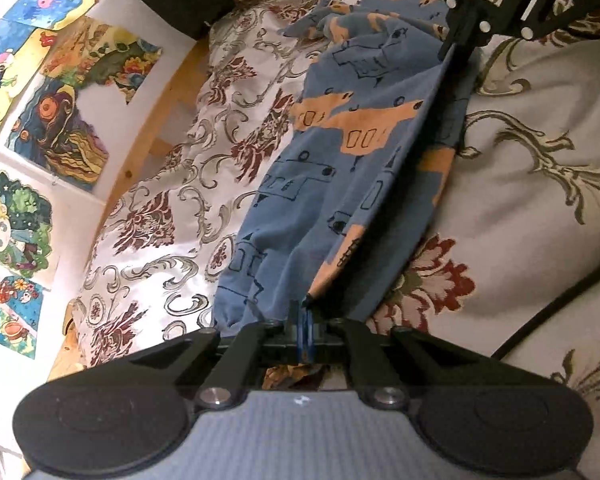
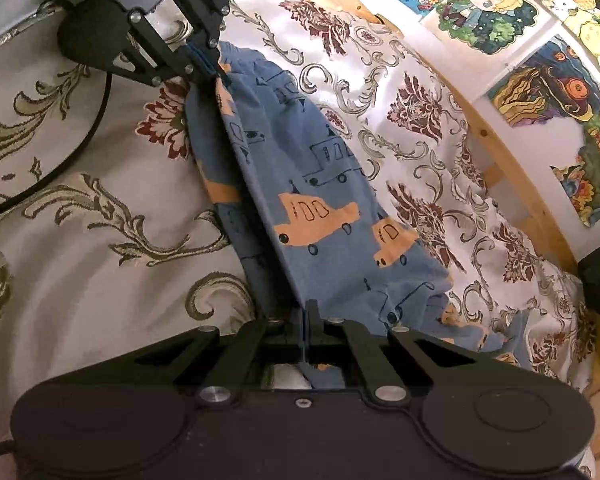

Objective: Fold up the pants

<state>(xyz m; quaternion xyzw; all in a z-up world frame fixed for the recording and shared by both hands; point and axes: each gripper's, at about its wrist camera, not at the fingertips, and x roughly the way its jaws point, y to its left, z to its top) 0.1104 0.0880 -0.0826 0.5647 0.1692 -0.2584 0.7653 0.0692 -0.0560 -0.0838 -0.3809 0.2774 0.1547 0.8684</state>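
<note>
We have both claws pressed together on the pants [image 1: 340, 152], left claw [image 1: 304, 312] at one end, right claw [image 2: 306, 320] at the other, so one edge runs taut between them while the rest hangs onto the bedspread [image 1: 540, 200] below, probably ready to lay flat for a fold

The pants [image 1: 340, 152] are blue fabric printed with orange cars and dark outline drawings. They hang stretched in a taut line between two pinched points, one at each end, lifted above the patterned surface, with the free fabric draping down and bunching at one end [image 2: 452, 312].
</note>
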